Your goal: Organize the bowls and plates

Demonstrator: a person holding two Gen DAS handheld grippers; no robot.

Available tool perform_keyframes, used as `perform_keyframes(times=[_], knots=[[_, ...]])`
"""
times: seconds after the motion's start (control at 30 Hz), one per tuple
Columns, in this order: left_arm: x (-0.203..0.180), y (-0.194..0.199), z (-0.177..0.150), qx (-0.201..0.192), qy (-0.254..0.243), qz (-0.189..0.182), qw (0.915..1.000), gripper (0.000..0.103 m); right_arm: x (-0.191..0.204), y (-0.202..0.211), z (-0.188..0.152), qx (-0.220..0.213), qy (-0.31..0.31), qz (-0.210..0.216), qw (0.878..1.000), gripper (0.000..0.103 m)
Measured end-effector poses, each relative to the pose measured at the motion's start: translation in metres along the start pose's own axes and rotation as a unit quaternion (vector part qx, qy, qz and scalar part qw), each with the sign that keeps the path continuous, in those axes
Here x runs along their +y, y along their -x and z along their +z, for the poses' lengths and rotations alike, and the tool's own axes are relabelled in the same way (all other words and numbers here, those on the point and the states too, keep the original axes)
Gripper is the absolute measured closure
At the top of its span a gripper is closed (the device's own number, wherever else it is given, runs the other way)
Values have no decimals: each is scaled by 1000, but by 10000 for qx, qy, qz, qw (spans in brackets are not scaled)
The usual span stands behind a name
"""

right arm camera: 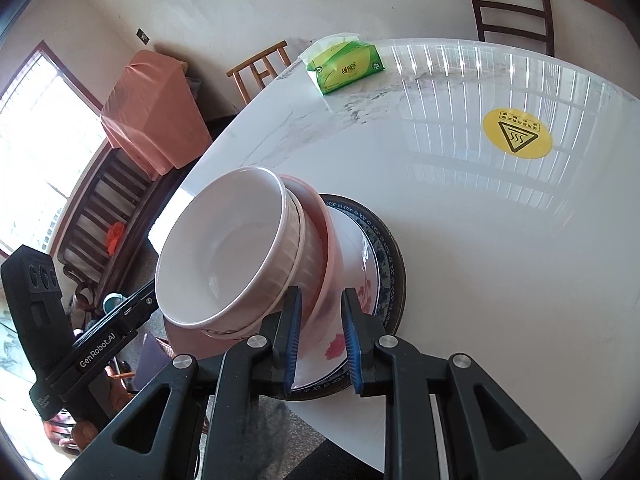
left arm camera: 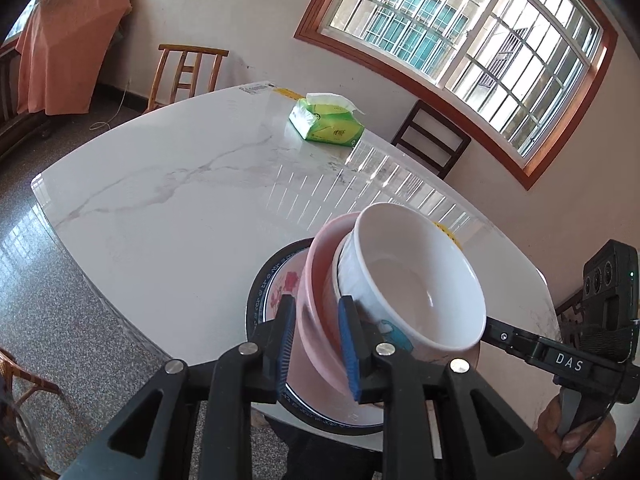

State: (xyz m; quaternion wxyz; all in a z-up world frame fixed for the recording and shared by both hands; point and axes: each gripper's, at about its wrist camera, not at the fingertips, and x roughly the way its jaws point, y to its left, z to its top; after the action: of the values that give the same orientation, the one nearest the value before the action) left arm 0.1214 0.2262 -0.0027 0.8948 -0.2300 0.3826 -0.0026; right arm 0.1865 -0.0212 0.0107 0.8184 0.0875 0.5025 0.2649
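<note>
Your left claw (left arm camera: 318,344) straddles the near rim of the pink bowl (left arm camera: 310,344), one blue pad (left arm camera: 285,350) outside the wall and the other inside it. The gap is narrow, yet you cannot tell from the left wrist view whether the pads press the rim or stand just off it. Your right claw (right arm camera: 320,342) is also narrow and pinches the pink bowl's (right arm camera: 326,236) opposite rim, its blue pads (right arm camera: 293,344) close against the wall on either side.

The stack sits at the near edge of the white marble table (left arm camera: 168,216), partly over the edge. At the bottom lies a dark blue-rimmed plate (right arm camera: 386,248); on it rests a white plate with red flowers (right arm camera: 360,280). The pink bowl rides on that, tipped up on its side, and a ribbed white bowl (left arm camera: 416,276) nests inside it, tilted the same way, with its mouth open to both cameras.

Farther back on the table a green tissue pack (left arm camera: 326,126) lies alone, well apart from the stack. A round yellow hot-surface sticker (right arm camera: 517,133) marks the tabletop to the right of the stack in the right wrist view. Your hand (left arm camera: 576,438) grips the right tool's handle at the lower right corner of the left wrist view.
</note>
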Motion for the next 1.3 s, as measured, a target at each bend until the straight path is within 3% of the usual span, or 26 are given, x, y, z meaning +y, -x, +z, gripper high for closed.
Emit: perform_keyframes(times=[0.1,0.17,0.23,0.37,0.5,0.6,0.73,0.8,0.93,1.03,1.07,1.13,1.2,1.3], knots=[[8,18,0,-248,145,-39,9996,79,9,17,1,-486,232,-192,9984,83],[12,30,1,-452,173,45,9988,74,15,28,3,-712,286,63,9970,83],[16,37,1,-516,216,127,9984,63,24,32,6,-710,443,251,9962,81],[18,39,-4,-459,155,189,9986,63,36,23,1,-603,668,207,9957,79],[17,36,-14,-333,45,307,9990,63,41,18,-5,-583,795,229,9949,68],[13,38,-19,-391,-83,403,9984,63,36,24,-8,-594,661,427,9951,68],[-6,51,-26,-911,-529,815,9911,62,24,47,-17,-1044,370,790,9907,67],[-16,58,-31,-1204,-647,866,9868,58,25,57,-33,-1328,417,747,9874,66],[-34,73,-44,-1687,-698,686,9808,50,44,68,-76,-2087,951,1,9734,57],[-53,90,-58,-2215,-955,816,9670,47,55,74,-105,-2610,1335,-503,9547,45],[-61,95,-63,-2354,-1080,916,9615,42,56,75,-112,-2722,1394,-611,9501,41],[-73,103,-72,-2576,-1254,1074,9520,38,57,80,-121,-2940,1465,-730,9417,28],[-84,107,-78,-2674,-1410,1156,9462,36,60,89,-131,-3246,1562,-835,9291,27],[-94,109,-83,-2596,-1505,1147,9470,29,63,102,-142,-3588,1685,-935,9133,16]])
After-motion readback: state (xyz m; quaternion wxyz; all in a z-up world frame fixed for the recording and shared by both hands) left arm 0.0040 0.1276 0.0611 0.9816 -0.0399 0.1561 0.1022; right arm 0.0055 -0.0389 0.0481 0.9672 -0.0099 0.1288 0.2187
